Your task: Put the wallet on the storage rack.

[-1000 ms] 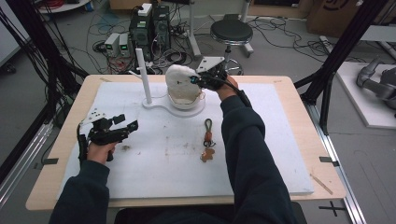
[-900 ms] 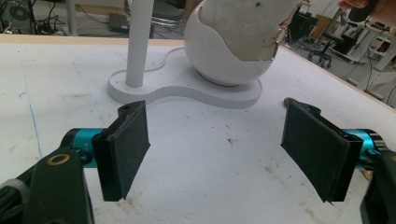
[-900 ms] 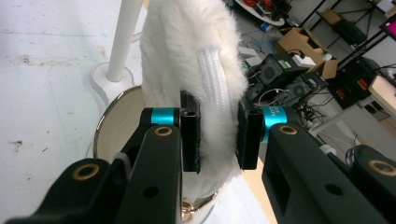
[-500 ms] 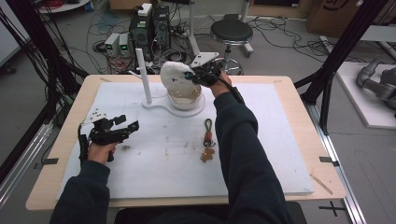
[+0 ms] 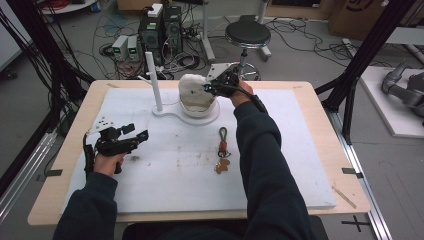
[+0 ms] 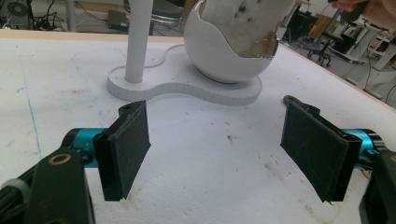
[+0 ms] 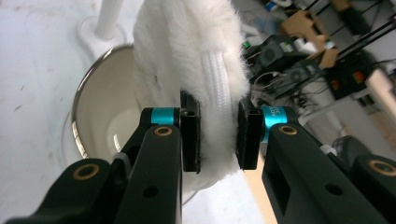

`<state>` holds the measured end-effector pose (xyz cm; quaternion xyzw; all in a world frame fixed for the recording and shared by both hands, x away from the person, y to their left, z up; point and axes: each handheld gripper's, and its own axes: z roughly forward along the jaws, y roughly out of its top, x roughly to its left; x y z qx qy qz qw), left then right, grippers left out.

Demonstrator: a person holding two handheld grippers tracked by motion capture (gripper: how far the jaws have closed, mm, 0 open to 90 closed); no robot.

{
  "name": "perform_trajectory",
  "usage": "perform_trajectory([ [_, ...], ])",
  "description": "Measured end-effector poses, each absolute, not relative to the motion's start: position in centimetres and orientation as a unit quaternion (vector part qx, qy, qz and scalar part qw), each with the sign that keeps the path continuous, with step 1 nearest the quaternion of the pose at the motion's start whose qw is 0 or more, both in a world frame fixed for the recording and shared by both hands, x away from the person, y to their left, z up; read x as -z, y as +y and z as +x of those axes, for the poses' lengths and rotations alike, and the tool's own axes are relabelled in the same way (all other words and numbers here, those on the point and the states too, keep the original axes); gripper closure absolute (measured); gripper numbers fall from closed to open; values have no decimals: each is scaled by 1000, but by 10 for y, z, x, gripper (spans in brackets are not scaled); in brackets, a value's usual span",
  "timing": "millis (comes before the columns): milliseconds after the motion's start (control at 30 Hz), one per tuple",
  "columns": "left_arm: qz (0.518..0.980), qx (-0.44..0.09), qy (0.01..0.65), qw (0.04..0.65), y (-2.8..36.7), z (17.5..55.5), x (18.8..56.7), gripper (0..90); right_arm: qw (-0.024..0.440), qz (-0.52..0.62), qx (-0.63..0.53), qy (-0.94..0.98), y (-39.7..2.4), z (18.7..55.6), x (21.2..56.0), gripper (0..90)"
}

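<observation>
My right gripper (image 5: 212,86) is shut on a white fluffy pouch (image 5: 192,89) and holds it over a white bowl (image 5: 202,110) at the back of the table. In the right gripper view both pads pinch the fur beside a white corded seam (image 7: 219,135), with the pouch (image 7: 187,51) hanging over the bowl's opening (image 7: 107,107). My left gripper (image 5: 142,136) rests low at the table's left side. Its jaws stand wide open (image 6: 219,140) with nothing between them and face the bowl (image 6: 224,60) and the pouch (image 6: 243,18).
The bowl sits on a flat white base (image 5: 170,114) with an upright white post (image 5: 154,80) at its left. A brown keychain (image 5: 222,147) lies on the white mat near the middle. The person's right forearm crosses above the mat's centre.
The right gripper has shifted slightly left with the pouch, staying over the bowl. The left gripper has kept still.
</observation>
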<state>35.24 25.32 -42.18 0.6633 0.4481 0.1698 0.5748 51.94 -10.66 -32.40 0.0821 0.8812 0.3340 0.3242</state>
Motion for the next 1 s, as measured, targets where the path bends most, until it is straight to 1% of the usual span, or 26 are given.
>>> perform_trajectory([
  [133, 665, -169, 448, 573, 252, 352, 422, 233, 311, 83, -323, 890, -104, 519, 338, 755],
  [167, 665, -168, 448, 573, 252, 352, 422, 232, 303, 85, -318, 894, -102, 519, 341, 725],
  [233, 664, -168, 449, 573, 253, 352, 422, 233, 278, 121, -335, 892, -101, 519, 344, 606],
  [300, 664, -167, 450, 574, 253, 352, 422, 232, 246, 151, -384, 877, -105, 519, 340, 584],
  [333, 664, -167, 450, 574, 253, 352, 422, 233, 246, 151, -384, 877, -105, 519, 340, 584],
  [367, 665, -167, 449, 573, 252, 353, 422, 233, 225, 168, -438, 854, -110, 517, 335, 582],
  [400, 665, -166, 449, 574, 251, 353, 423, 232, 210, 177, -458, 845, -112, 517, 333, 608],
  [433, 665, -166, 449, 573, 251, 353, 423, 233, 204, 179, -473, 838, -113, 517, 332, 657],
  [500, 666, -166, 448, 573, 251, 353, 423, 233, 199, 185, -484, 832, -111, 517, 332, 746],
  [567, 666, -165, 448, 573, 251, 352, 422, 233, 206, 186, -472, 837, -109, 518, 334, 756],
  [600, 666, -164, 448, 573, 251, 352, 422, 232, 209, 186, -450, 848, -103, 518, 339, 780],
  [700, 666, -164, 450, 572, 252, 352, 422, 233, 189, 188, -432, 861, -100, 517, 343, 782],
  [767, 665, -162, 451, 573, 252, 352, 422, 232, 185, 191, -429, 863, -101, 516, 342, 777],
  [800, 666, -163, 450, 573, 252, 352, 422, 233, 183, 193, -429, 863, -103, 515, 340, 766],
  [833, 666, -162, 450, 572, 253, 352, 422, 233, 180, 194, -431, 863, -104, 514, 338, 726],
  [867, 664, -162, 451, 574, 253, 352, 422, 233, 176, 197, -433, 862, -107, 512, 335, 647],
  [933, 663, -162, 453, 574, 253, 352, 422, 232, 163, 218, -438, 857, -114, 509, 331, 537],
  [967, 663, -162, 453, 574, 253, 352, 422, 233, 172, 225, -439, 853, -119, 506, 330, 497],
  [1000, 663, -162, 452, 574, 253, 352, 422, 233, 187, 228, -443, 846, -125, 501, 329, 492],
])
